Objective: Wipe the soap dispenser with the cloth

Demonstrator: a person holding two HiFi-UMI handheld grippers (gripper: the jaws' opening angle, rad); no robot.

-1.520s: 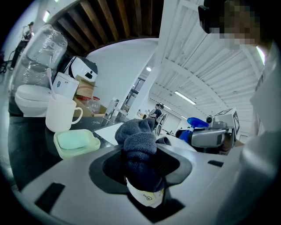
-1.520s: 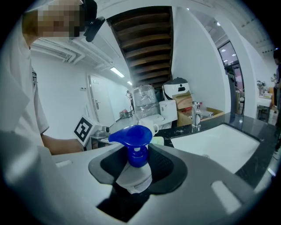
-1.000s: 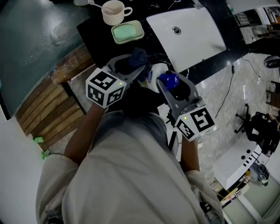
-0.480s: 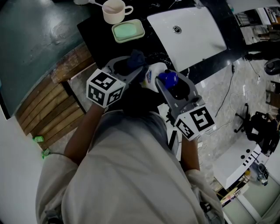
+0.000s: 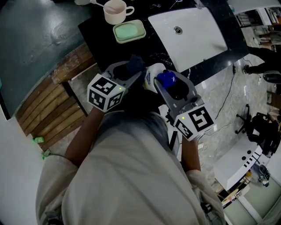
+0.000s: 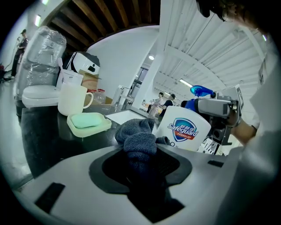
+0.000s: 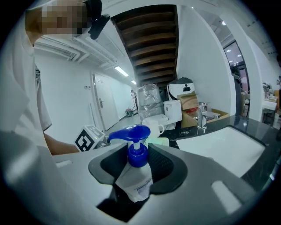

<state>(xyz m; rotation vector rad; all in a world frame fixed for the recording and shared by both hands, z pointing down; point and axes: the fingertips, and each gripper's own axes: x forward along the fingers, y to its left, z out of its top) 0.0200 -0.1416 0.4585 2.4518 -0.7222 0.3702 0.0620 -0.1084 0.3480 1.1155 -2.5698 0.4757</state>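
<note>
The soap dispenser (image 7: 136,176) is a white bottle with a blue pump head (image 5: 166,79) and a blue shield label (image 6: 184,131). My right gripper (image 7: 139,169) is shut on its neck and shoulder and holds it up off the counter. A dark blue-grey cloth (image 6: 138,143) is bunched between the jaws of my left gripper (image 6: 141,165), which is shut on it. In the head view the cloth (image 5: 134,63) sits just left of the bottle (image 5: 154,75), against its side. The lower part of the bottle is hidden by the grippers.
On the black counter (image 5: 99,33) stand a pale green soap dish (image 5: 128,31) and a cream mug (image 5: 115,11). A white sink basin (image 5: 193,33) lies to the right. A wooden slatted surface (image 5: 52,101) is at the left. A water jug (image 6: 41,52) stands behind the mug.
My left gripper with the cloth has shifted slightly down and toward the bottle. The right gripper and the dispenser have stayed in place.
</note>
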